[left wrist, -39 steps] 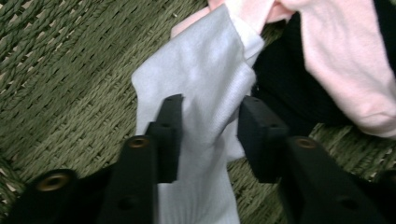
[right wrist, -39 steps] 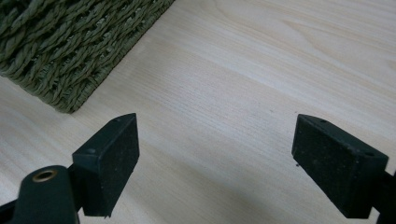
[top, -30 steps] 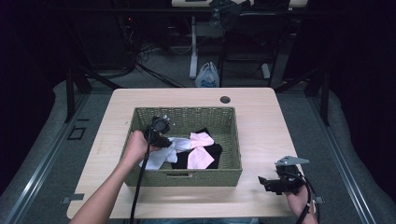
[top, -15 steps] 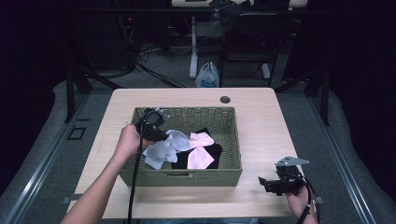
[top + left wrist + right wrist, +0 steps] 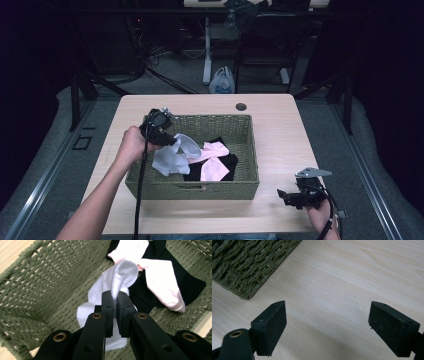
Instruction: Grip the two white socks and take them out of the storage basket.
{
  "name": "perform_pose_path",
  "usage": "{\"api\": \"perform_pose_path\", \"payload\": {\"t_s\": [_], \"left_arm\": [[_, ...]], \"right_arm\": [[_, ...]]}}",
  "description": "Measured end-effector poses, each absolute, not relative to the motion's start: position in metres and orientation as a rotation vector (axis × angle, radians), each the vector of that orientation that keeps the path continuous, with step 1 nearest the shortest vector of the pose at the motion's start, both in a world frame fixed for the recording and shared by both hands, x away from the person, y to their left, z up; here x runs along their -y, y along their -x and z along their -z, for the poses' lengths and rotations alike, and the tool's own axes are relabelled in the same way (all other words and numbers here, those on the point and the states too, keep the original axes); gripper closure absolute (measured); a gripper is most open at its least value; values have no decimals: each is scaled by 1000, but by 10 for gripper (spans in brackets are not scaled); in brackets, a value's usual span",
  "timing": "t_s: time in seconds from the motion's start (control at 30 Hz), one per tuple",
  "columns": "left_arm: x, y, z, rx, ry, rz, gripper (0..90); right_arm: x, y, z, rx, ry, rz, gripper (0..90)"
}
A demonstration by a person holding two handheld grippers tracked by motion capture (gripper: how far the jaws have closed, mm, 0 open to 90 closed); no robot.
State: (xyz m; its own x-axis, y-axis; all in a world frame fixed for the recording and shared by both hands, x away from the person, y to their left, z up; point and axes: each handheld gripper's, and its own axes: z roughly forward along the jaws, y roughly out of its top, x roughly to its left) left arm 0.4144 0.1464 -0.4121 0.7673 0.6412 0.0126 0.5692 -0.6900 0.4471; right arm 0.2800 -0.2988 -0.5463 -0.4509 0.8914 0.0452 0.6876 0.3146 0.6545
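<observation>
Light wooden table (image 5: 280, 135), green woven basket (image 5: 245, 182) standing directly on its middle, small round dark hole (image 5: 241, 106) in the tabletop just behind the basket, bare wood all around the basket's sides

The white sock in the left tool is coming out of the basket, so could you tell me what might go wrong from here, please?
1. The left tool pinches only a narrow fold of the white sock, so the fabric might slip free as it lifts.
2. The sock's far end touches the pink cloth lying on the black garment; it may drag that along.
3. The hanging part may snag on the basket rim.
</observation>
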Motion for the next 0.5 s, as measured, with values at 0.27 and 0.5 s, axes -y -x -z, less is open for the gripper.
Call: {"api": "perform_pose_path", "payload": {"t_s": [0.27, 0.5], "left_arm": [[-146, -413, 393, -904, -2535, -261, 855], [-149, -414, 385, -915, -2534, -278, 854]], "right_arm": [[299, -278, 545, -2260, -1419, -874, 147], [300, -278, 544, -2244, -1419, -895, 146]]}}
